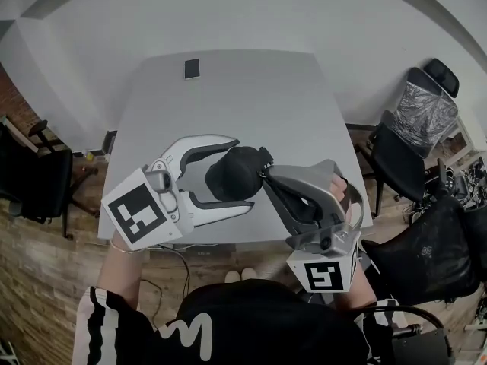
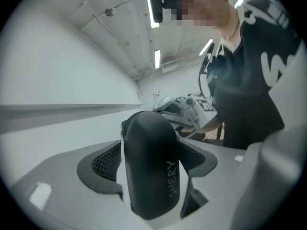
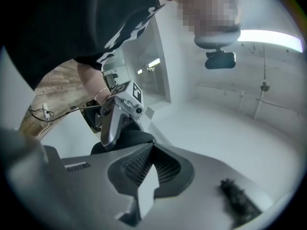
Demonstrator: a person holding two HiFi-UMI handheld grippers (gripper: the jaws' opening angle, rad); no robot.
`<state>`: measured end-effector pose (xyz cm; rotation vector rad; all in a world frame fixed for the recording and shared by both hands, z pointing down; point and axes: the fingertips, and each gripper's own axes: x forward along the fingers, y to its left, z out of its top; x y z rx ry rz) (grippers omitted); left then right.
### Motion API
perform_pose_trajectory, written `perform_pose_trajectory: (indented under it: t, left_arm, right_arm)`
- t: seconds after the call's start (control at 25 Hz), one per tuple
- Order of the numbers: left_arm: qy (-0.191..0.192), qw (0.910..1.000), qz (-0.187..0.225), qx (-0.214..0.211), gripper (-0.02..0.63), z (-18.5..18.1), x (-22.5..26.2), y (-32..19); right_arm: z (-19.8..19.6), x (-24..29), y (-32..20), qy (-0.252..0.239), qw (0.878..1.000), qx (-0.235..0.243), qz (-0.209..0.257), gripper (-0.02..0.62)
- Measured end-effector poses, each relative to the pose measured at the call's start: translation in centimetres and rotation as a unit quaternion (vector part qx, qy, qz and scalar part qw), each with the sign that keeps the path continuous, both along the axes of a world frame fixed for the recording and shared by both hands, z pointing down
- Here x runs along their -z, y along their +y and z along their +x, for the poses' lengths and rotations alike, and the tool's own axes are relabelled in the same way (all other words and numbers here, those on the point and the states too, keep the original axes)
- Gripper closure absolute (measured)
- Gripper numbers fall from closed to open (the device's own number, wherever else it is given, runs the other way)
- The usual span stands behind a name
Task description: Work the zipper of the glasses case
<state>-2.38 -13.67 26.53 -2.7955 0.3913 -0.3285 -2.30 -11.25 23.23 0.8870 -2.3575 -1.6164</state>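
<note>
A black oval glasses case [image 1: 232,175] is held just above the near part of the grey table [image 1: 228,90]. My left gripper [image 1: 242,172] comes in from the left and is shut on the case, one jaw on each long side. In the left gripper view the case [image 2: 148,166] stands between the ribbed pads [image 2: 106,163], with pale lettering on its shell. My right gripper [image 1: 266,176] reaches in from the right, its jaws shut at the case's right end on the zipper pull, which the tips hide. In the right gripper view the case [image 3: 125,139] lies just beyond the closed right gripper [image 3: 152,146].
A dark phone [image 1: 192,68] lies at the table's far edge. Black office chairs stand to the right [image 1: 407,169], one of them wrapped in plastic [image 1: 422,109], and another stands at the left [image 1: 30,177]. The table's near edge runs just under both grippers.
</note>
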Motion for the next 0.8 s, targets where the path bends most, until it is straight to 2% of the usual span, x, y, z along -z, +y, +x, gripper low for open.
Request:
perform_pose_trajectory:
  t: [0.08, 0.2, 0.28, 0.32, 0.36, 0.52, 0.68, 0.8]
  left_arm:
    - [0.021, 0.9972, -0.067, -0.025, 0.239, -0.2, -0.2, 0.5]
    - [0.039, 0.9887, -0.100, -0.105, 0.241, -0.2, -0.3, 1.8]
    - [0.060, 0.9709, -0.142, -0.183, 0.244, 0.1, -0.4, 3.4]
    - [0.069, 0.9622, -0.161, -0.209, 0.253, 0.2, -0.4, 4.0]
    - [0.075, 0.9585, -0.170, -0.216, 0.262, 0.3, -0.4, 4.2]
    - [0.066, 0.9700, -0.169, -0.162, 0.282, 0.6, -1.4, 2.8]
    - [0.063, 0.9712, -0.185, -0.136, 0.287, 0.6, -1.7, 2.1]
    - [0.083, 0.9693, -0.199, -0.118, 0.287, 0.6, -1.6, 1.4]
  right_arm:
    - [-0.1, 0.2, 0.5, -0.002, 1.000, 0.023, 0.001, 0.591]
    - [-0.3, 0.3, 1.6, 0.000, 0.998, 0.061, 0.007, 0.591]
    - [-0.4, 0.5, 2.2, -0.004, 0.996, 0.084, 0.007, 0.591]
    - [-0.4, 0.5, 2.3, -0.006, 0.996, 0.088, 0.007, 0.591]
    - [-0.5, 0.5, 2.3, -0.006, 0.996, 0.086, 0.007, 0.591]
    - [0.0, -0.8, 0.9, 0.023, 0.999, 0.045, 0.008, 0.591]
    - [0.2, -1.5, 0.2, 0.051, 0.998, 0.018, 0.015, 0.591]
    - [0.6, -2.1, -0.2, 0.070, 0.997, 0.000, 0.021, 0.591]
